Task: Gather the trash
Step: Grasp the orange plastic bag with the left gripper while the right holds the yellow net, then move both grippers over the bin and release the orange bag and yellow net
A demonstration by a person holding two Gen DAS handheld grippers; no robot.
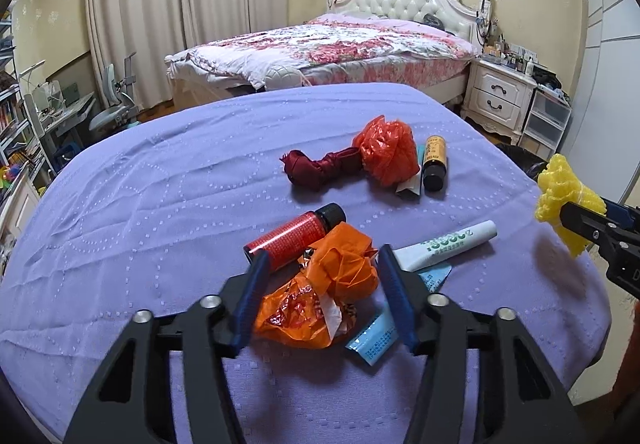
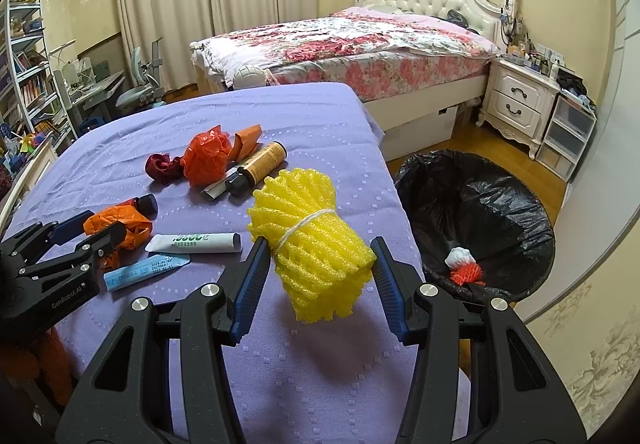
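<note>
My left gripper (image 1: 322, 264) is open, its fingers on either side of a crumpled orange plastic bag (image 1: 320, 292) on the purple-covered table (image 1: 160, 203); whether the pads touch it I cannot tell. My right gripper (image 2: 318, 256) is shut on a yellow foam net bundle (image 2: 312, 244), held above the table near its right edge; it also shows in the left wrist view (image 1: 560, 199). A bin with a black liner (image 2: 476, 219) stands on the floor to the right, with white and red trash inside.
On the table lie a red bottle (image 1: 292, 236), a white tube (image 1: 448, 244), a blue packet (image 1: 372, 340), a dark red cloth (image 1: 320, 167), another orange bag (image 1: 388, 151) and an amber bottle (image 1: 434, 163). A bed (image 2: 360, 43) and nightstand (image 2: 520, 99) stand beyond.
</note>
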